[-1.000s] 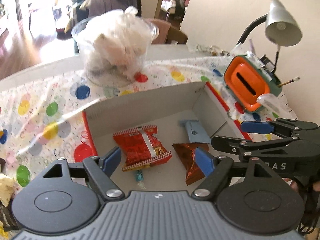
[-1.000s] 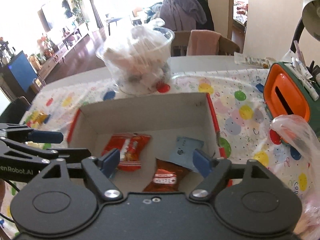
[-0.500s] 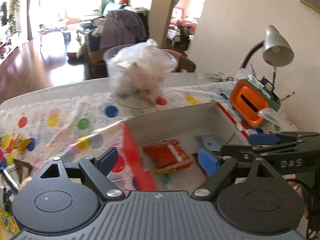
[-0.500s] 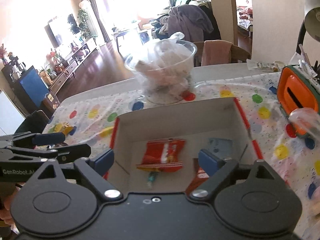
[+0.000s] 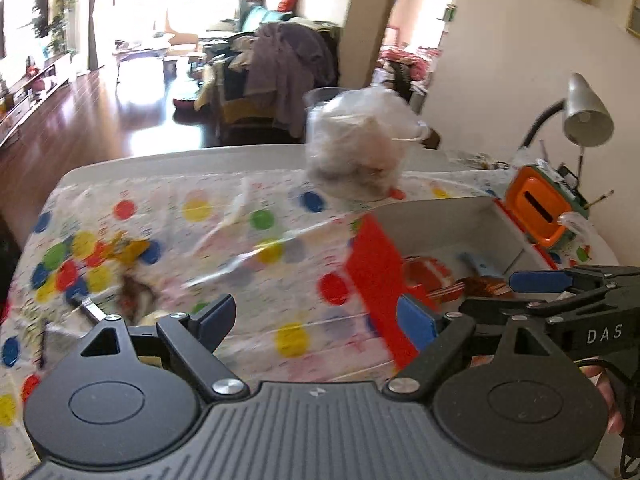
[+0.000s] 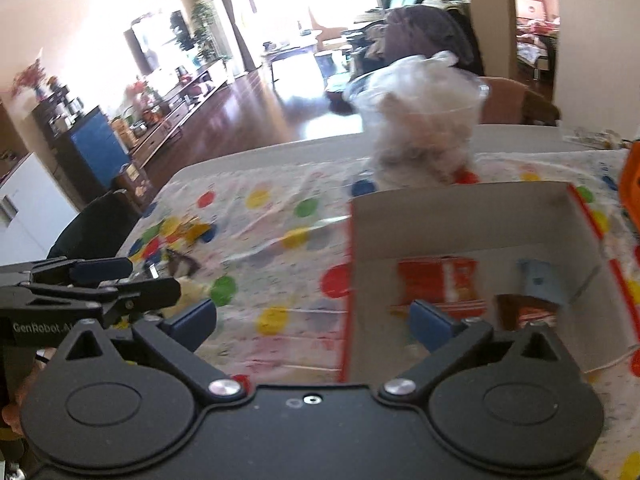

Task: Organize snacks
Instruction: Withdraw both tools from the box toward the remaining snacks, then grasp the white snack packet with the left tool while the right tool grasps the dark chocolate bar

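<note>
Swinging leftward off the cardboard box [image 6: 460, 224], now holding three packets, toward loose wrappers [image 5: 124, 248] on the table [image 5: 240, 216]; left tongs [image 5: 316, 316] and right tongs [image 6: 316, 320] released, empty.

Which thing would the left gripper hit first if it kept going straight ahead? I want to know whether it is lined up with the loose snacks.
Probably the polka-dot tablecloth: the open left gripper points at bare cloth. The box sits right of that line, the loose snacks left. Depth is unclear.
</note>
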Demonstrator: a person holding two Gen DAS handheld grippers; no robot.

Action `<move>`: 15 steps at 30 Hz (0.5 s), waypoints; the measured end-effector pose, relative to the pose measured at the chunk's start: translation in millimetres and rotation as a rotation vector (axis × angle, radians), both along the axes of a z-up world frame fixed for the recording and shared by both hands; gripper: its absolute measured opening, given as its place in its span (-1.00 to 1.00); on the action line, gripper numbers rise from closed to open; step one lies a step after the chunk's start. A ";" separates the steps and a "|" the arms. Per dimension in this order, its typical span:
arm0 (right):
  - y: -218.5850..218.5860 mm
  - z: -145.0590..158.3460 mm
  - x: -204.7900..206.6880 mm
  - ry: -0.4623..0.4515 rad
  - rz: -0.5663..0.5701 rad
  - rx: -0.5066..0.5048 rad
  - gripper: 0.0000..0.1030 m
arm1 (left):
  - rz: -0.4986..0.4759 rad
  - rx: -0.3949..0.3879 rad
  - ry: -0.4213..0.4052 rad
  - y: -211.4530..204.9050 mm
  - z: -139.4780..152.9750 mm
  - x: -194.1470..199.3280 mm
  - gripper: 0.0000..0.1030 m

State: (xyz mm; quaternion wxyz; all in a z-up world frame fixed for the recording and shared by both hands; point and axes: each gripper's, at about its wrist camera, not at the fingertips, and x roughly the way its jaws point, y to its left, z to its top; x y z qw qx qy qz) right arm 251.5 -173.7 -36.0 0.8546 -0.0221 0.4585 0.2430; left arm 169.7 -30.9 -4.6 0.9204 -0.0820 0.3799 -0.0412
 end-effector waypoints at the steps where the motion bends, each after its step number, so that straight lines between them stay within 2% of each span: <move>1: 7.3 -2.4 -2.7 0.004 0.008 0.000 1.00 | 0.014 0.000 0.001 10.2 -1.3 -4.3 0.88; 2: 16.5 -6.3 -5.2 0.011 0.018 -0.001 1.00 | 0.023 -0.005 -0.002 19.5 -2.6 -8.6 0.97; 8: 61.3 -24.6 -13.9 0.037 0.082 0.005 1.00 | 0.086 -0.027 0.019 74.5 -17.2 -26.6 0.99; 15: 110.4 -48.2 -20.5 0.062 0.166 -0.021 1.00 | 0.199 -0.045 0.115 136.1 -45.4 -32.9 0.99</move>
